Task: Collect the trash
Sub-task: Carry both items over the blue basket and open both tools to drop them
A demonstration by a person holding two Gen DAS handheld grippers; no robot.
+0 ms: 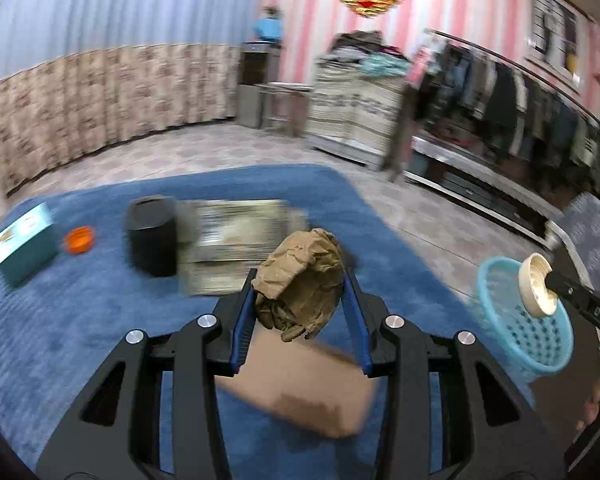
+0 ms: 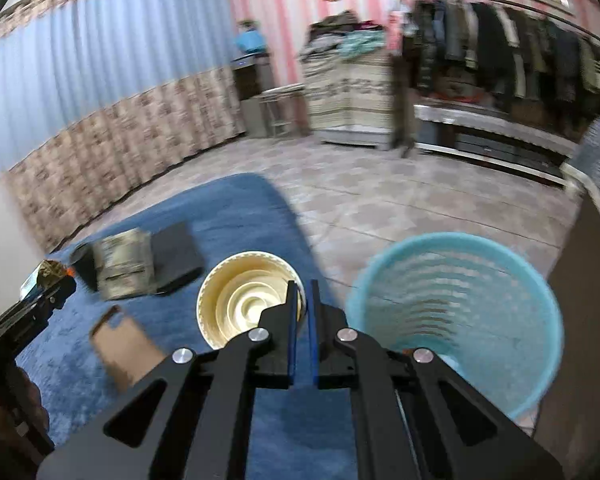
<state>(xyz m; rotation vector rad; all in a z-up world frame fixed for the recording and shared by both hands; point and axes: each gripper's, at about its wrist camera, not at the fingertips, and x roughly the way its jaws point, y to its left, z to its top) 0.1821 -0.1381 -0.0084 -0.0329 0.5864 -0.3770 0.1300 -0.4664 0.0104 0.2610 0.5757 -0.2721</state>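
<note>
The right gripper (image 2: pixel 302 294), pinching a cream ribbed plastic lid (image 2: pixel 246 300) by its rim, sits just left of the light-blue perforated plastic basket (image 2: pixel 456 312). The left gripper (image 1: pixel 300 292), clamped on a crumpled brown paper wad (image 1: pixel 300 280), is farther off, with the basket to its right.

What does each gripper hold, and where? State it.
The left gripper clamps a crumpled brown paper wad across its sides. The right gripper pinches a cream lid by its rim.

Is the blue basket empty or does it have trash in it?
Looks empty: the right wrist view looks down into the basket and shows only its ribbed wall, though the gripper hides part of the bottom.
</note>
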